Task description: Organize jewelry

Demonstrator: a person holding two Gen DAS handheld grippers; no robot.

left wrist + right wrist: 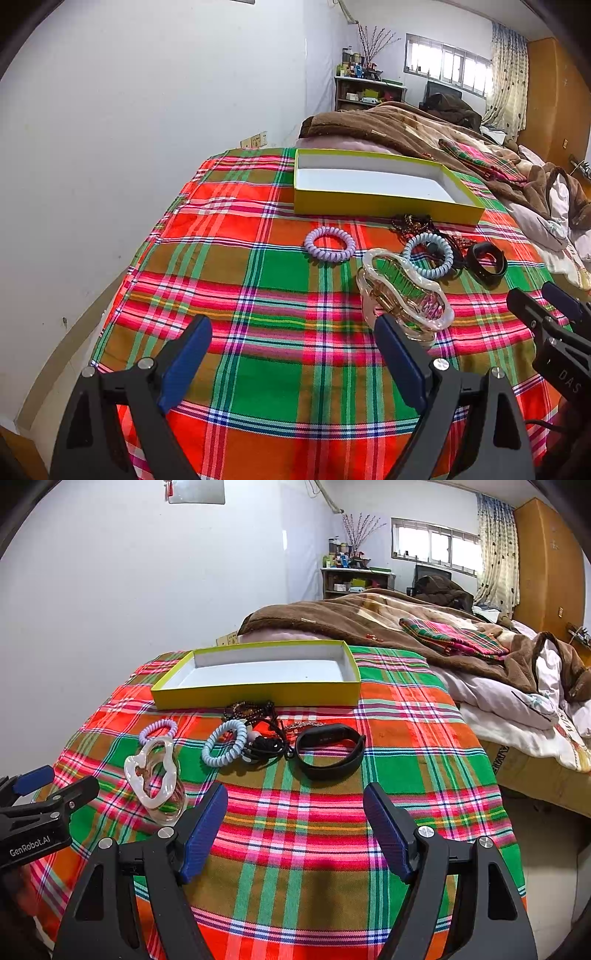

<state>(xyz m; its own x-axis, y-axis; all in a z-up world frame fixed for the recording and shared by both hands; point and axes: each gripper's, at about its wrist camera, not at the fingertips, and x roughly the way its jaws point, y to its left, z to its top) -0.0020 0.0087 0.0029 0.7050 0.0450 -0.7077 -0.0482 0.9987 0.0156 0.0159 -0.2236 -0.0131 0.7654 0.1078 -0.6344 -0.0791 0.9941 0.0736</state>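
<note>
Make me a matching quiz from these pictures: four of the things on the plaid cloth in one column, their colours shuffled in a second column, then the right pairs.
Things:
1. open box
2. wristband
3. spiral hair tie nearest the box's left end
4. hair claw clip

Colours:
A. black
B. clear with a pearly white rim
C. yellow-green outside, white inside
D. lilac

Pairs: 1-C, 2-A, 3-D, 4-B
</note>
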